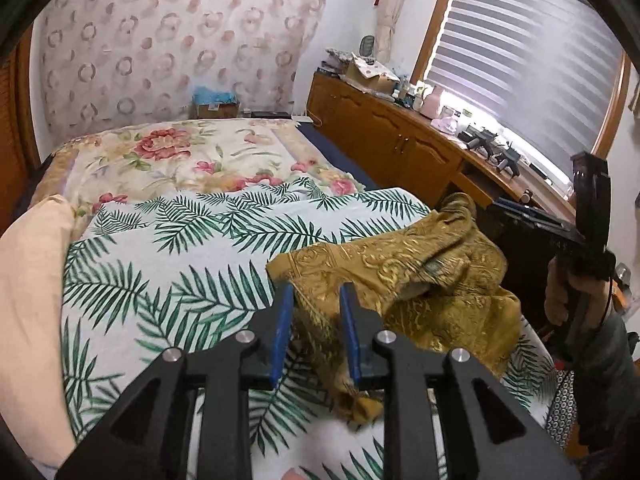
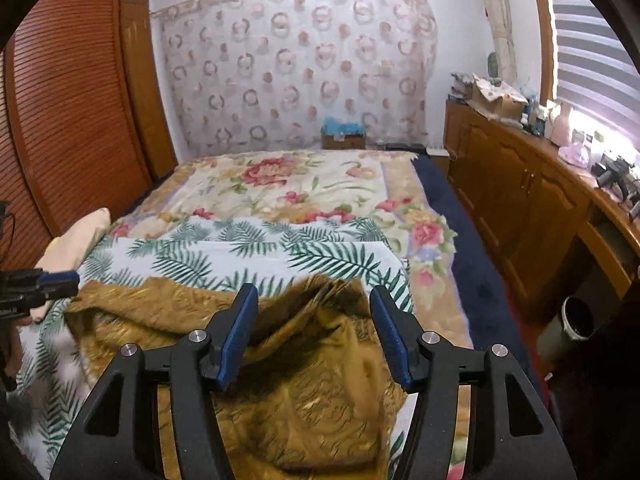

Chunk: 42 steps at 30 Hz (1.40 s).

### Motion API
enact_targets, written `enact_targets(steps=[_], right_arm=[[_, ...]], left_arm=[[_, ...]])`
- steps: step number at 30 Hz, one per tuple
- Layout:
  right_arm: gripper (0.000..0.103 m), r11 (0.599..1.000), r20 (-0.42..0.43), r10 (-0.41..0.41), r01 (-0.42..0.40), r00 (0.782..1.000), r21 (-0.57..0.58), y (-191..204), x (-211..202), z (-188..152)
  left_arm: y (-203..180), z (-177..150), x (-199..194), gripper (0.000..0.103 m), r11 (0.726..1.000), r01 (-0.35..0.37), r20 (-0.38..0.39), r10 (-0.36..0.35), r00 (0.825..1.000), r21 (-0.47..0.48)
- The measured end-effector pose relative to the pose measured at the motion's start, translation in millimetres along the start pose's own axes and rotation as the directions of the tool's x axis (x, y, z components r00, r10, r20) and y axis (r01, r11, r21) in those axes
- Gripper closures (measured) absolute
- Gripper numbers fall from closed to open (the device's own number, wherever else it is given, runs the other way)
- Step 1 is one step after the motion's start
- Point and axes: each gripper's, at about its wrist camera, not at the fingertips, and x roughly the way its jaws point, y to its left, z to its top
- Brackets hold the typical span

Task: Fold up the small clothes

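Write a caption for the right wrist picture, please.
Open blue fingers of the right gripper above a crumpled gold patterned garment on a palm-leaf sheet.

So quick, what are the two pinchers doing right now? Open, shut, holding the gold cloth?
Left gripper: open a little, gold cloth loose between its fingers, not pinched.
Right gripper: open wide, holding nothing, cloth underneath.

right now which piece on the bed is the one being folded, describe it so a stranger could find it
Start at the bed, then its near end, where a white sheet with green palm leaves is spread. On that sheet, in front of both grippers, lies a crumpled mustard-gold garment. Its shiny gold scroll pattern sets it apart from the leaf sheet and the rose-print blanket beyond.
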Motion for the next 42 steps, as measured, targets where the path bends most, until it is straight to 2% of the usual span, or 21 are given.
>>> enact_targets(steps=[8, 16, 24, 32, 38, 41, 42], right_arm=[[0.044, 0.998, -0.015, 0.038, -0.039, 0.999, -0.056, 26.0, -29.1, -29.4], [0.044, 0.993, -0.069, 0.071, -0.078, 0.995, -0.092, 45.3, -41.6, -70.2], [0.044, 0.977, -0.194, 0.098, -0.131, 0.976, -0.166, 74.3, -33.3, -113.2], [0.044, 0.967, -0.266, 0.130, -0.181, 0.955, -0.178, 90.9, -25.0, -136.1], [0.044, 0.959, -0.283, 0.120, -0.184, 0.952, -0.216, 96.5, -27.9, -144.3], [0.052, 0.953, -0.271, 0.098, -0.169, 0.957, -0.252, 97.5, -29.9, -147.5], [0.064, 0.950, -0.272, 0.108, -0.180, 0.956, -0.256, 97.0, -30.7, -147.9]], left_arm=[[-14.7, -29.3, -27.9, 0.081, 0.998, -0.061, 0.014, 0.060, 0.998, 0.027], [-29.5, -59.4, -39.1, 0.081, 0.997, -0.072, -0.006, 0.072, 0.997, 0.032], [-43.2, -77.3, -43.3, 0.081, 0.997, -0.061, -0.023, 0.062, 0.998, 0.044], [-43.9, -87.6, -40.8, 0.081, 0.998, -0.053, -0.039, 0.055, 0.998, 0.035], [-40.4, -89.9, -38.7, 0.081, 0.998, -0.051, -0.041, 0.052, 0.998, 0.021], [-39.8, -90.7, -38.2, 0.081, 0.998, -0.050, -0.043, 0.051, 0.998, 0.022], [-39.8, -91.1, -37.8, 0.081, 0.998, -0.051, -0.044, 0.052, 0.998, 0.023]])
